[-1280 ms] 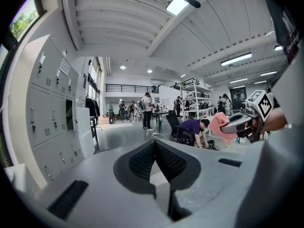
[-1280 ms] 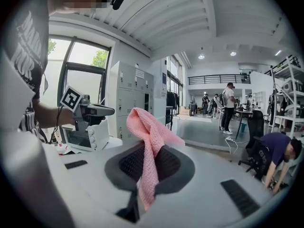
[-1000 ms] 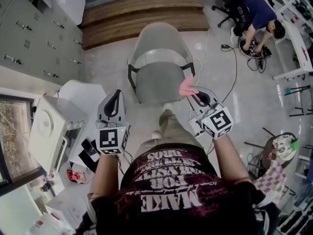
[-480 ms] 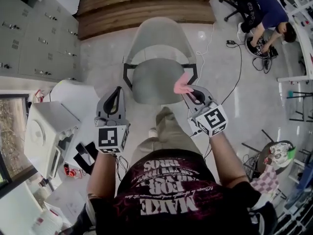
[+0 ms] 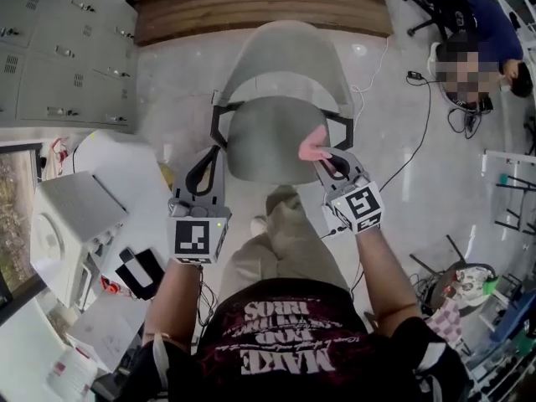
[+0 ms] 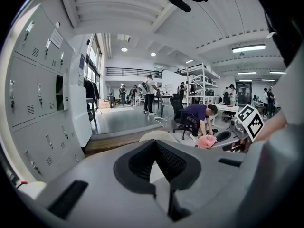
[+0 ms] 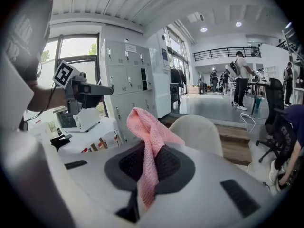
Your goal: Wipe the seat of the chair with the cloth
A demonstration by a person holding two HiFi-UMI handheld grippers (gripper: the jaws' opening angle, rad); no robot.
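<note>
The grey chair stood on the pale floor right in front of the person, its seat bare and facing up. The left gripper hung by the seat's front left corner with its jaws pressed together on nothing, only the chair's back showing beyond them in the left gripper view. The right gripper was clenched on the pink cloth, whose free end stuck up past the jaw tips over the seat's right front edge, near the armrest; whether it touched the seat could not be told.
</note>
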